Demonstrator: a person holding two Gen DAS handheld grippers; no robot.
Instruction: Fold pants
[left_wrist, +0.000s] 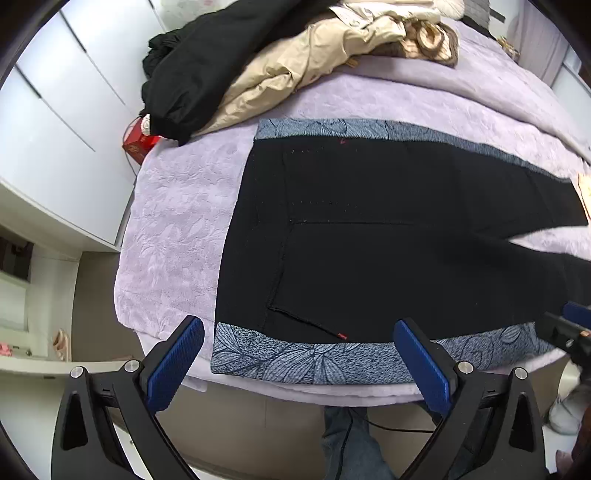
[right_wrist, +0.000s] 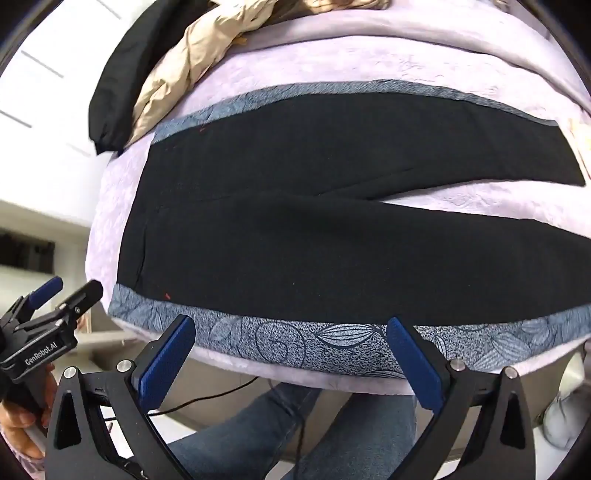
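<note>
Black pants (left_wrist: 369, 236) with a blue patterned side stripe (left_wrist: 295, 360) lie flat on the lilac bed cover (left_wrist: 173, 229), waist to the left, legs running right and split apart. My left gripper (left_wrist: 299, 363) is open and empty, hovering just above the near striped edge at the waist end. My right gripper (right_wrist: 291, 360) is open and empty above the same near stripe (right_wrist: 332, 339), further along the pants (right_wrist: 332, 240). The left gripper also shows at the left edge of the right wrist view (right_wrist: 62, 295); the right one shows at the right edge of the left wrist view (left_wrist: 569, 325).
A black jacket (left_wrist: 207, 59) and a beige jacket (left_wrist: 295, 62) are piled at the bed's far side. A red box (left_wrist: 138, 144) sits by the bed's left corner. White wardrobe doors (left_wrist: 62, 122) stand to the left. The person's jeans-clad legs (right_wrist: 295, 432) are below the bed's near edge.
</note>
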